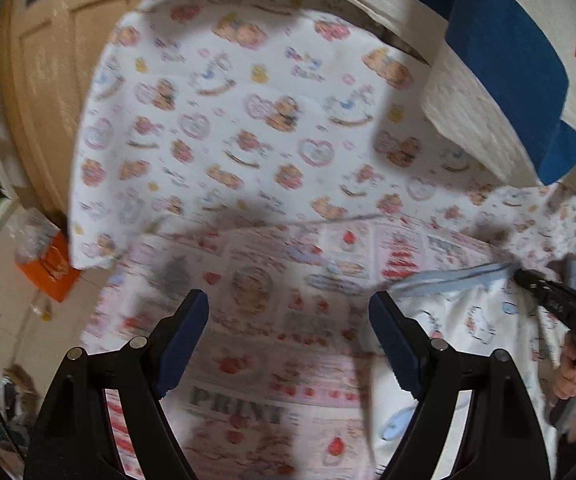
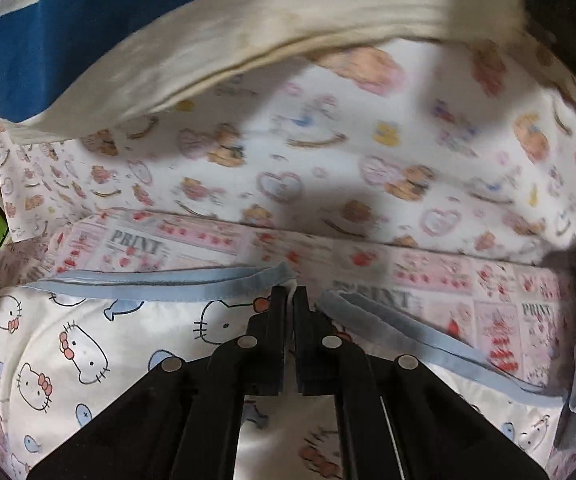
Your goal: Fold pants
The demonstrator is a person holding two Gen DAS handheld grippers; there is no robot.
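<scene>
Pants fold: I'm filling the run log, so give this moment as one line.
right claw: shut on pants blue trim | left claw: open, empty, over PRINT sheet

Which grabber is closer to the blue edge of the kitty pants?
Right. The right gripper is pinched shut on the pants' blue edge. The left gripper hangs open over the pink cloth, beside that edge.

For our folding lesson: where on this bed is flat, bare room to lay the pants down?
Free: the pink PRINT-patterned cloth under the open left gripper, and the teddy-bear sheet beyond. Crowded: rightward, where the shut right gripper pinches the blue-trimmed white cat-print pants.
</scene>
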